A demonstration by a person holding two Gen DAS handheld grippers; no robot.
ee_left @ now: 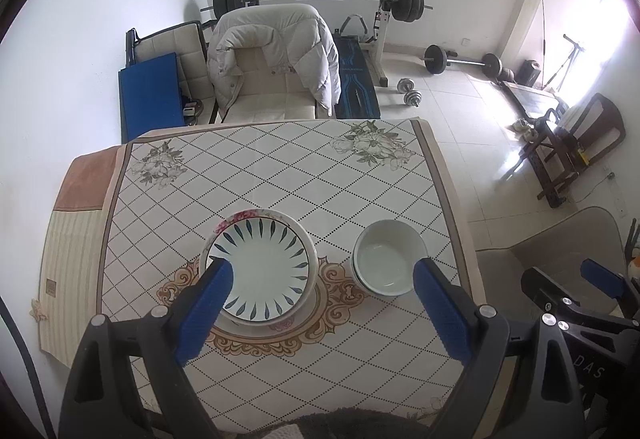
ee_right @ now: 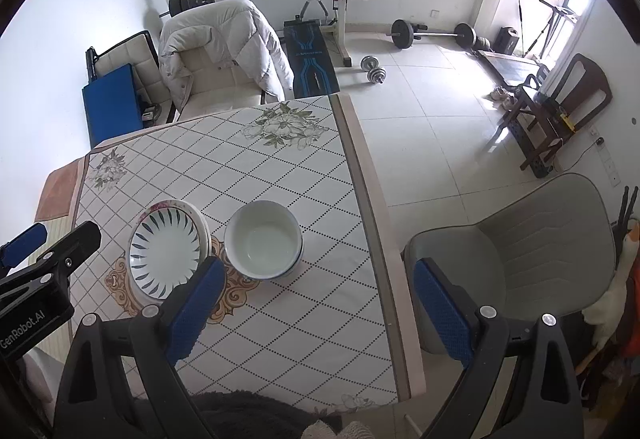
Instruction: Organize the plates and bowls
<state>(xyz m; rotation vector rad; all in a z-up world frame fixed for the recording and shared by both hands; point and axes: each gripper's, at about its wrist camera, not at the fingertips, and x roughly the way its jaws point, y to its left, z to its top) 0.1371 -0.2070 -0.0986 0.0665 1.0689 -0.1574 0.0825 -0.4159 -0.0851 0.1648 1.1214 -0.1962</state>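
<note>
While both grippers hang above the table, each view is listed in turn.

Left wrist view, left gripper [ee_left: 322,279]: fingers spread wide, nothing between the pads; both blue pads show.
Left wrist view, plates: a stack [ee_left: 262,267] of at least two, a blue-leaf plate on top of a pink-flowered one; its near left rim lies behind the left fingertip [ee_left: 218,281]; the number below the top plate cannot be told for sure.
Left wrist view, bowls: two white bowls nested [ee_left: 386,259], just inside the right fingertip, apart from the plates.
Left wrist view, tablecloth [ee_left: 280,167]: one, diamond pattern, two flower prints at the far corners beyond the fingers.
Left wrist view, extra: the right gripper [ee_left: 600,287] shows at the right edge, outside the right finger.

Right wrist view, right gripper [ee_right: 320,281]: fingers spread wide, empty.
Right wrist view, plates: the same stack [ee_right: 166,249], outside and just left of the left fingertip [ee_right: 208,279].
Right wrist view, bowls: the two nested bowls [ee_right: 262,239], just beyond the left fingertip, between the fingers' lines.
Right wrist view, only here: a grey chair [ee_right: 540,239] behind the right finger, and the left gripper [ee_right: 44,255] at the left edge.
Both views: one white jacket [ee_left: 276,51] on a chair, far beyond the fingers.
</note>
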